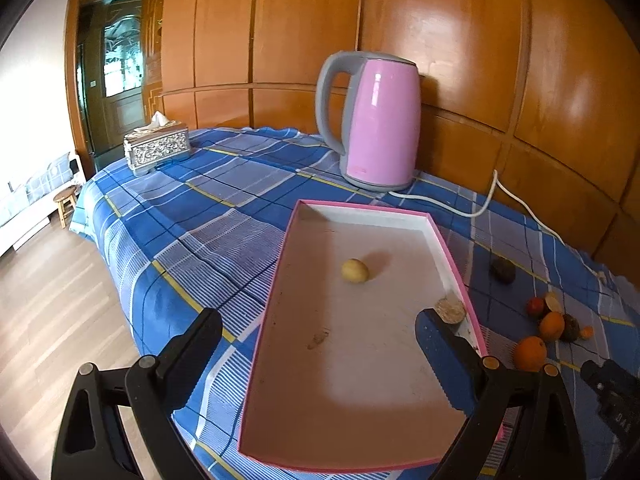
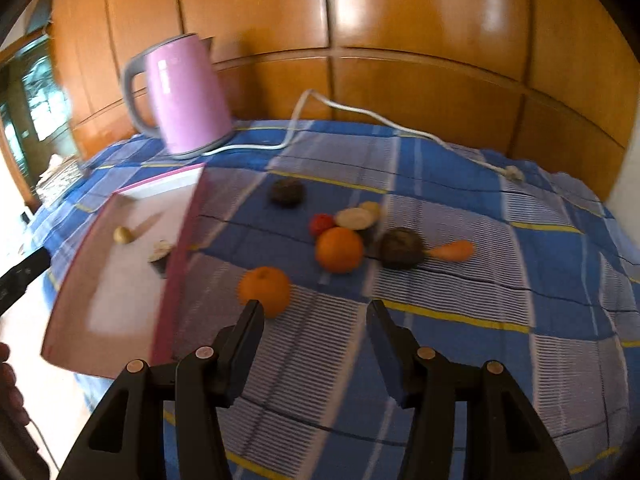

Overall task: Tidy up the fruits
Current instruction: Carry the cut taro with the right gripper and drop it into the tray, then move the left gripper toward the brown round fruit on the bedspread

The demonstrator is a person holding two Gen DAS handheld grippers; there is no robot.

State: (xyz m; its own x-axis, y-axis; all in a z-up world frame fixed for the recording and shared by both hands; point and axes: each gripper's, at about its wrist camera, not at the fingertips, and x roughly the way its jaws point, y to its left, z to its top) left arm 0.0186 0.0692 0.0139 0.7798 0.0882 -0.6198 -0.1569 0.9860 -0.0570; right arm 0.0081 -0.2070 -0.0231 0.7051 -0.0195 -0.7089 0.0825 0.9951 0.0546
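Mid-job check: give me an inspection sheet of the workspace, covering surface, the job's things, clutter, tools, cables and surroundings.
Surface: blue plaid tablecloth over the table.
Job's things: pink-rimmed tray holds a small yellow fruit and a cut brown piece by its right wall. On the cloth: two oranges, a red fruit, two dark round items, a pale cut piece, a small carrot-like piece.
Clutter: pink kettle, tissue box.
Tools: left tool open above the tray; right tool open, near the closer orange.
Cables: white kettle cord, plug lying on the cloth.
Surroundings: wooden panelled wall, door.
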